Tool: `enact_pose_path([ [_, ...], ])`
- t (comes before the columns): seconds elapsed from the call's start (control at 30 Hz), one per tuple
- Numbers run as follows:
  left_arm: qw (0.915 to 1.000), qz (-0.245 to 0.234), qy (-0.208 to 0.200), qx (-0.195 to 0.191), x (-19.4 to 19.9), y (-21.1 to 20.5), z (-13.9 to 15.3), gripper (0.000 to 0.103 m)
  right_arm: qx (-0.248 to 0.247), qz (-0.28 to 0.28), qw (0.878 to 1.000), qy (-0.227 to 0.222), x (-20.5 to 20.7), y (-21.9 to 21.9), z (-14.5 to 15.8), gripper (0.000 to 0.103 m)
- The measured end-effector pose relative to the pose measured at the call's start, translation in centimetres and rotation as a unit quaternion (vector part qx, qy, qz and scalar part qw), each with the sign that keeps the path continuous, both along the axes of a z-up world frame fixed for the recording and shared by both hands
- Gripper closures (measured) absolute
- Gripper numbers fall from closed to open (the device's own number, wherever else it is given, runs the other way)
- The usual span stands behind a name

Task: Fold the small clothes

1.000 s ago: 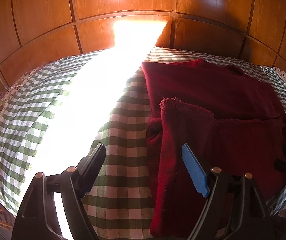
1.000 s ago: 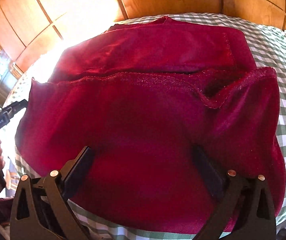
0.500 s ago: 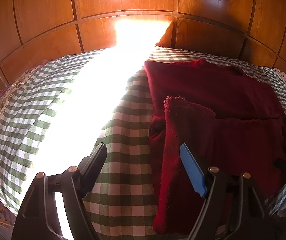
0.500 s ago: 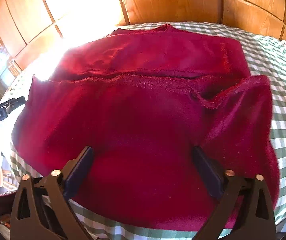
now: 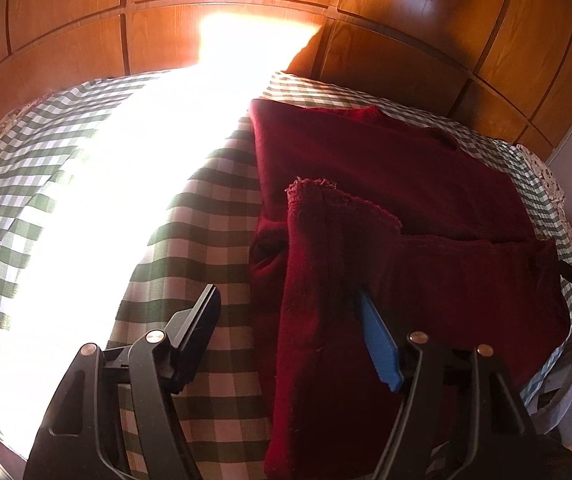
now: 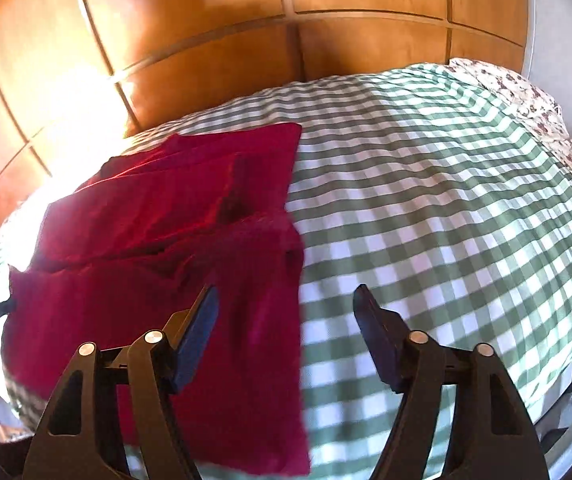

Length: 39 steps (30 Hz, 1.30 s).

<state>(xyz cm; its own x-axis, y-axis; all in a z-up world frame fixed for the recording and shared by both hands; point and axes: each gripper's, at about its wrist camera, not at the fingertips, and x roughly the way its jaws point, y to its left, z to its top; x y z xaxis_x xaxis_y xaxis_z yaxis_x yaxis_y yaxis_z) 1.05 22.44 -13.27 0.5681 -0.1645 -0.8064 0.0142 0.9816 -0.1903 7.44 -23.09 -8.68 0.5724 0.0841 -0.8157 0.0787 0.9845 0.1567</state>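
Observation:
A dark red garment lies partly folded on the green checked bedcover, its near half doubled over with a frayed hem corner. My left gripper hovers over the garment's left edge. Its jaws are closing, the red strip lies between them, and the pads do not press on it. In the right wrist view the garment fills the left side. My right gripper straddles its right edge, jaws closing, with cloth under the left finger and checked cover under the right.
A wooden panelled headboard runs along the far side of the bed. A glaring patch of sunlight washes out the cover on the left. Floral bedding shows at the right edge. Open checked cover lies right of the garment.
The right gripper has swung to the right, from over the garment's middle to its right edge, and its jaws have narrowed. The left gripper's jaws have narrowed a little; it stayed put.

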Motion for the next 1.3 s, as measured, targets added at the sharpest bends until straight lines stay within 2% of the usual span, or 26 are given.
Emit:
enact_pose_path([
  [0.13,0.9999,-0.007,-0.010,-0.006,0.3,-0.3,0.7,0.039,0.004,0.012,1.000,0.009,2.4,0.8,-1.1,0.048],
  [0.17,0.9999,-0.009,-0.012,-0.008,0.4,-0.3,0.9,0.040,0.000,0.019,1.000,0.012,3.0,1.4,-1.4,0.057],
  [0.2,0.9998,-0.013,-0.014,-0.011,0.5,-0.3,1.1,0.044,-0.005,0.027,1.000,0.015,3.3,1.7,-1.6,0.061],
  [0.23,0.9997,-0.016,-0.016,-0.013,0.5,-0.4,1.2,0.046,-0.011,0.034,0.999,0.018,3.4,2.1,-1.7,0.074],
  [0.27,0.9995,-0.021,-0.017,-0.013,0.8,-0.6,1.2,0.048,-0.023,0.042,0.999,0.018,3.4,2.8,-1.6,0.083],
  [0.37,0.9993,-0.030,-0.018,-0.014,1.1,-1.1,0.9,0.050,-0.044,0.050,0.998,0.014,3.2,3.3,-1.4,0.093],
  [0.43,0.9990,-0.035,-0.013,-0.023,1.6,-1.3,0.5,0.056,-0.045,0.046,0.998,0.009,2.8,3.1,-0.9,0.094],
  [0.5,0.9988,-0.036,-0.009,-0.033,1.7,-1.2,0.3,0.078,-0.044,0.045,0.998,0.002,2.4,3.0,-0.3,0.094],
  [0.6,0.9985,-0.030,-0.015,-0.044,1.4,-0.8,0.6,0.090,-0.042,0.048,0.998,-0.011,1.6,3.1,1.1,0.095],
  [0.83,0.9928,-0.039,-0.077,-0.084,-2.0,0.9,4.6,0.092,-0.029,0.067,0.996,-0.059,-0.2,3.5,5.7,0.095],
  [0.97,0.9900,-0.032,-0.103,-0.092,-1.7,2.2,7.0,0.093,-0.003,0.064,0.994,-0.088,1.0,3.4,7.9,0.095],
  [1.07,0.9883,-0.025,-0.116,-0.095,0.9,2.7,8.4,0.093,0.006,0.064,0.993,-0.104,3.5,3.8,8.9,0.096],
  [1.13,0.9880,-0.020,-0.129,-0.082,3.0,2.6,9.1,0.093,0.005,0.060,0.992,-0.110,6.1,4.1,9.0,0.096],
  [1.3,0.9892,-0.004,-0.134,-0.060,9.3,2.5,9.5,0.093,0.002,0.034,0.994,-0.100,12.9,3.8,7.9,0.096],
])
